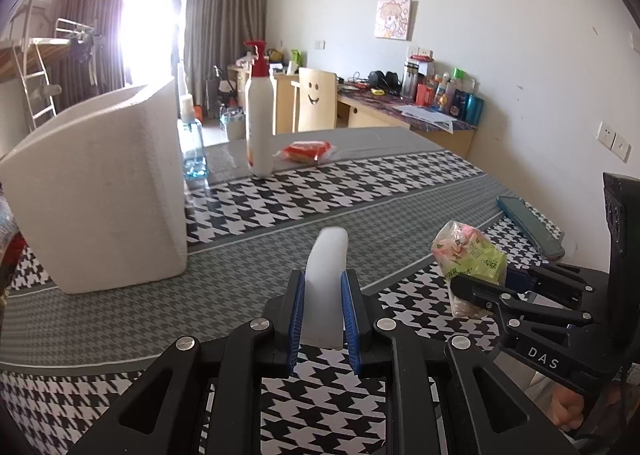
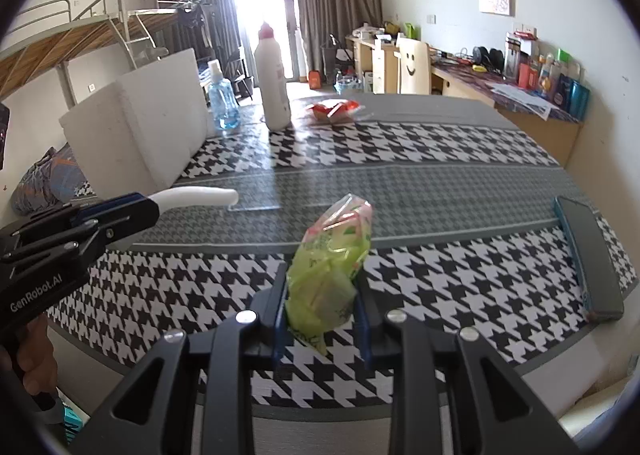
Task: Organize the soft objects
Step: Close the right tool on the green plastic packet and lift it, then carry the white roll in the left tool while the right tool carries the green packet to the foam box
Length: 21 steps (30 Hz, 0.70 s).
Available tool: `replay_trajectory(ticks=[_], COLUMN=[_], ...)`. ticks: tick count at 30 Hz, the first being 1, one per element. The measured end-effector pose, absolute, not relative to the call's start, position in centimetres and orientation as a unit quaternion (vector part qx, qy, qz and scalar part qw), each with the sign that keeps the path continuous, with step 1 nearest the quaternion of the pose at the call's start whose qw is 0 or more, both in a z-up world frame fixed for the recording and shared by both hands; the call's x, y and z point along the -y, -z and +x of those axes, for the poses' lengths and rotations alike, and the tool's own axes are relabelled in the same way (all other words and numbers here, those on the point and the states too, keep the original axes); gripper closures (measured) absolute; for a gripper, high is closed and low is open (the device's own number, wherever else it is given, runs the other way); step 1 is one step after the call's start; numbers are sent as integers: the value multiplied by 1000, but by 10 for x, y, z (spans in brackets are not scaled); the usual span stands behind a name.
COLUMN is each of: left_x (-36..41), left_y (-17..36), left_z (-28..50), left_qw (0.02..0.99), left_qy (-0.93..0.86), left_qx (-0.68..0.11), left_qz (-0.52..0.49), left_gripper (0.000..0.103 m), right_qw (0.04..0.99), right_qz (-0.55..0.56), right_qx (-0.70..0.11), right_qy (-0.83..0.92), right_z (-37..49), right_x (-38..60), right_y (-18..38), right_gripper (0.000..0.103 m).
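White foam makes up the big open-topped box [image 1: 100, 191] standing at the left of the houndstooth-patterned black, white and grey tablecloth [image 1: 256, 215]. Just beside its far corner stands a clear spray bottle of blue liquid [image 1: 194, 151], then a tall white pump bottle with a red pump head [image 1: 259, 115], and right of that a flat red-and-orange plastic packet [image 1: 307, 151] lies on the grey band at the table's far side.

Nearer the camera, the left gripper [image 1: 323, 319] is clamped on a soft white foam strip [image 1: 326, 275], its 2 blue-padded fingers [image 1: 297, 319] pressed against the strip's sides; the strip juts forward above the cloth, near the box's front corner.

To its right, the right gripper [image 2: 322, 319] is closed on a crinkly green-and-pink plastic packet [image 2: 332, 267], pinching its lower end so the top sticks up and forward, held above the near houndstooth band.

At the far right edge of the table lies a dark teal flat phone-like slab [image 2: 588, 259], well apart from both grippers.
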<state>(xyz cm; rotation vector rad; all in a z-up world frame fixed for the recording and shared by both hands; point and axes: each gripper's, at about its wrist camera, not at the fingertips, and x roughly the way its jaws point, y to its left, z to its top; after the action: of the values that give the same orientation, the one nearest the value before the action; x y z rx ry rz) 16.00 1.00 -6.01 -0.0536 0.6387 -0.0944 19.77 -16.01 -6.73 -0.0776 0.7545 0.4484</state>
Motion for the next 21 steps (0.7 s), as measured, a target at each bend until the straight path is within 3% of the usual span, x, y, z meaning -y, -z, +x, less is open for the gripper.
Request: replay_trajectory(ticks=[21], left_x=[-27], left_y=[23], left_z=[151], left_qw=[962], left_qy=[7], left_qx=[-272], left_qz=[-20], left_gripper=[83], right_qw=[919], right_qz=[-55], right_qx=[-302], right_qy=[-246], right_z=[193], right_x=[147], right_y=[29], right_gripper=[70])
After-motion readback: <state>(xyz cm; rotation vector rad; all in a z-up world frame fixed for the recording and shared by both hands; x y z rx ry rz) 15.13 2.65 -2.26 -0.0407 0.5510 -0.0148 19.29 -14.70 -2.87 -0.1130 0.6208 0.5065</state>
